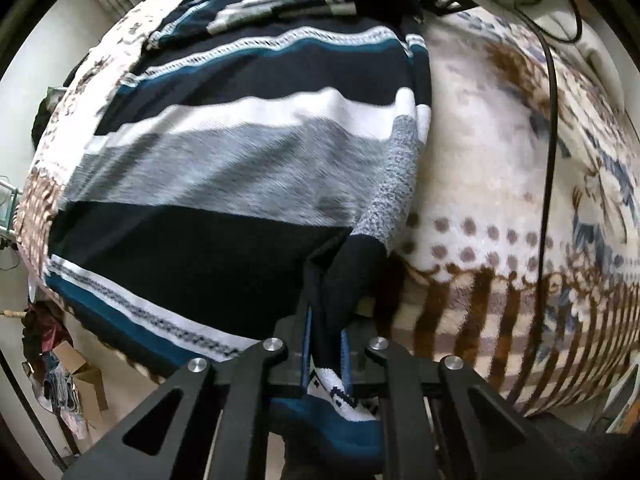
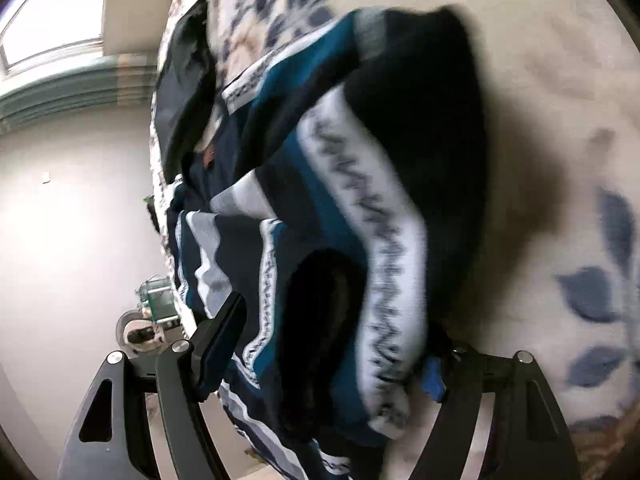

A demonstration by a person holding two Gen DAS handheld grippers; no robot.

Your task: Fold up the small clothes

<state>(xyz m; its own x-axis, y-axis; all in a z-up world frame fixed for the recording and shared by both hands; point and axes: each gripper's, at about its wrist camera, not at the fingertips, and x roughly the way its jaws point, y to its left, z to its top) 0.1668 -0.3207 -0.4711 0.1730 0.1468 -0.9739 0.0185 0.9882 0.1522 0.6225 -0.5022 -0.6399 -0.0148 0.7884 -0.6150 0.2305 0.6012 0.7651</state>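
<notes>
A knitted sweater [image 1: 240,160] striped in navy, white, grey and teal lies spread on a patterned blanket [image 1: 500,160]. My left gripper [image 1: 326,328] points steeply down at the sweater's near right corner and is shut on a fold of its navy and teal hem. In the blurred right wrist view, a bunched part of the same sweater [image 2: 360,200] fills the space between the wide-apart fingers of my right gripper [image 2: 332,340]. Its blue pad [image 2: 434,380] lies against the white patterned band, and the other finger [image 2: 224,328] stands beside the cloth without a clear squeeze.
More striped and dark clothes [image 1: 280,4] are heaped at the far end of the bed. A black cable [image 1: 552,120] runs across the blanket on the right. A cardboard box [image 1: 84,376] and clutter sit on the floor to the left, beyond the bed's edge.
</notes>
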